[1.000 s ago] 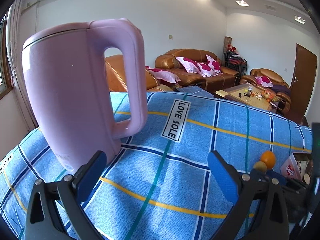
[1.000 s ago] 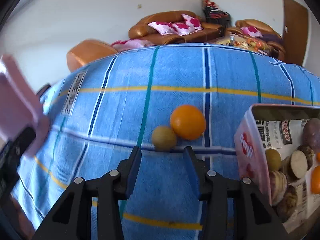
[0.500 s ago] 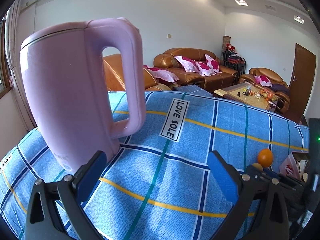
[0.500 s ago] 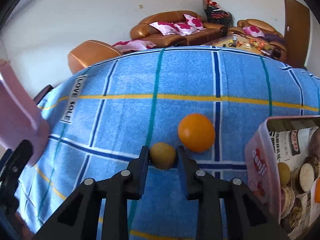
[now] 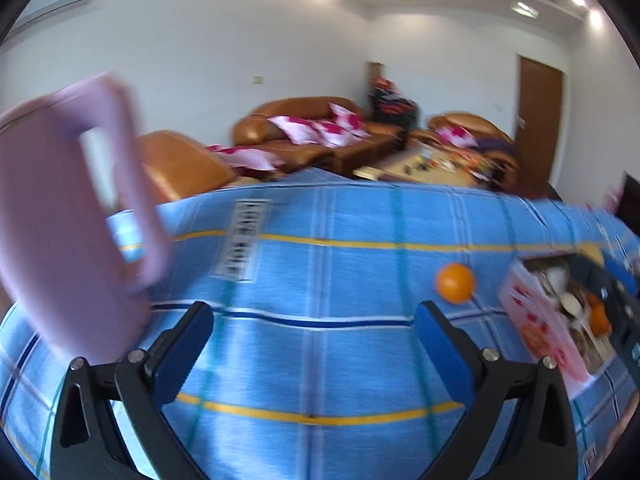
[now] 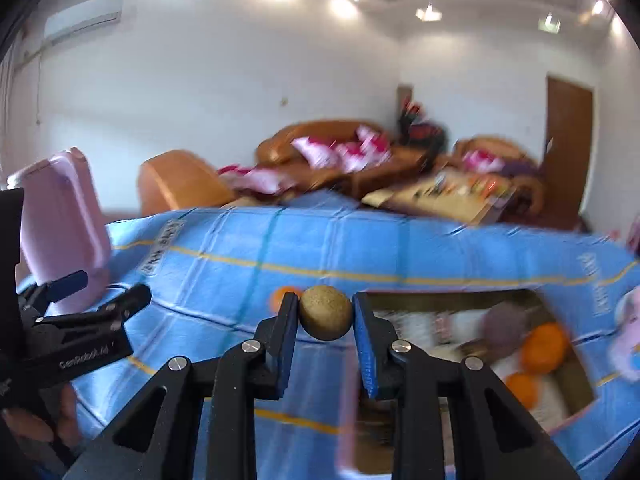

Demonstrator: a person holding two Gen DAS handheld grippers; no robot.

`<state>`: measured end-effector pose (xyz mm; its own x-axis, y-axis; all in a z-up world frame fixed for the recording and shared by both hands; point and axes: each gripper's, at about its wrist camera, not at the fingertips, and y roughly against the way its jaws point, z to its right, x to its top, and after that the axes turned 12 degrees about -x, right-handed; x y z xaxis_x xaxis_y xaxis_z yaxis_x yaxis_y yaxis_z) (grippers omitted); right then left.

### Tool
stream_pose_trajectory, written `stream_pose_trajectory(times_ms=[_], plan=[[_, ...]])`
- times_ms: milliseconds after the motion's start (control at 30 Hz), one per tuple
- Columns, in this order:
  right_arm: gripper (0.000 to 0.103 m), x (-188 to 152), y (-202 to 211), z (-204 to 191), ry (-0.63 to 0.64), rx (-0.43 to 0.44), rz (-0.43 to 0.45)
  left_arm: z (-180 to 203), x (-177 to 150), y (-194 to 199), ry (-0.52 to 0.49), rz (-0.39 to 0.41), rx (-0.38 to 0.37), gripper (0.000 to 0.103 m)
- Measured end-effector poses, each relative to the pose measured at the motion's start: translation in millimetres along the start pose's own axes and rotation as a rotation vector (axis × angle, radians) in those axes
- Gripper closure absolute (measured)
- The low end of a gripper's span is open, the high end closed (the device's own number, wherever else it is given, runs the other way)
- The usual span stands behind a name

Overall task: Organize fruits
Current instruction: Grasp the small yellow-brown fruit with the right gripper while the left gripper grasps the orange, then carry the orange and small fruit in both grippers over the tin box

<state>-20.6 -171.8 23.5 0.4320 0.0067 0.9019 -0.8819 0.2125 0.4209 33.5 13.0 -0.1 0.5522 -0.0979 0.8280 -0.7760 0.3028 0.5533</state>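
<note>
Both views are smeared by motion, so I read the small print on the blue checked cloth only as a blurred label. My right gripper has its pads pressed on a small brown round fruit, held clear above the cloth. Behind its left finger, an orange on the cloth is mostly hidden; the left wrist view shows that orange whole, lying just beside the box. The open box sits toward the cloth's right edge; inside I make out two oranges and a purplish lump, the rest too blurred to name, and the frame cuts its near corner. My left gripper stands wide with nothing between its pads, over bare cloth. The pink kettle stands at the cloth's left edge, cut off by the frame. Sofas and a low table lie beyond the far edge.
</note>
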Motion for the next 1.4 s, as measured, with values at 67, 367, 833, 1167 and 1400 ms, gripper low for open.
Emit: stream_pose_trajectory(times_ms=[67, 367, 833, 1167, 1400], plan=[[0.074, 1.1, -6.4, 11.6, -0.031, -0.015, -0.003, 14.9, 5.7, -6.9, -0.048, -0.024, -0.036, 0.002], [0.074, 4.0, -8.0, 35.4, -0.108, -0.003, -0.013, 69.3, 33.3, -67.9, -0.157, -0.169, -0.176, 0.026], [0.074, 2.4, -17.3, 42.0, -0.136, -0.007, -0.046, 83.7, 33.7, -117.8, -0.128, -0.320, -0.194, 0.061], [0.074, 1.9, -11.4, 36.3, -0.123, 0.004, -0.010, 69.2, 27.1, -75.0, -0.118, -0.188, -0.039, 0.062], [0.074, 0.4, 3.4, 17.9, -0.078, 0.043, 0.056, 43.6, 11.6, -17.2, -0.053, -0.059, 0.074, 0.062]])
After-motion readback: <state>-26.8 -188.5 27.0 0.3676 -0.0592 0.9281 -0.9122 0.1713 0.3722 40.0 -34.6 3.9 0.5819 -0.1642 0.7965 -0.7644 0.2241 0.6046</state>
